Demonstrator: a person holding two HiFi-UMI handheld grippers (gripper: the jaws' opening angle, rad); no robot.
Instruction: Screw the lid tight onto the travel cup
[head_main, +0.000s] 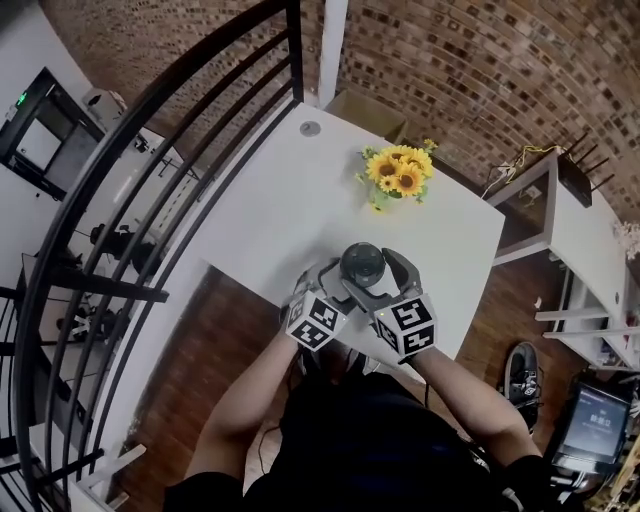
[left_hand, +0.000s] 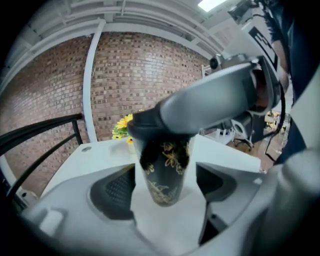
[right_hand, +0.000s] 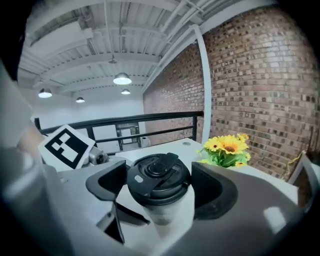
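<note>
The travel cup (left_hand: 165, 170), dark with a gold flower pattern, stands upright near the front edge of the white table (head_main: 280, 200). Its black lid (right_hand: 158, 180) sits on top, seen from above as lid (head_main: 362, 264). My left gripper (left_hand: 165, 187) straddles the lower part of the cup body; thin gaps show beside both pads, so it is open. My right gripper (right_hand: 159, 187) is higher, its pads against both sides of the lid. In the head view the left gripper (head_main: 338, 285) and right gripper (head_main: 388, 280) meet at the cup from the near side.
A small bunch of sunflowers (head_main: 398, 175) stands on the table just beyond the cup. A black railing (head_main: 150, 150) curves along the left. A white shelf unit (head_main: 590, 240) stands to the right, across a strip of wooden floor.
</note>
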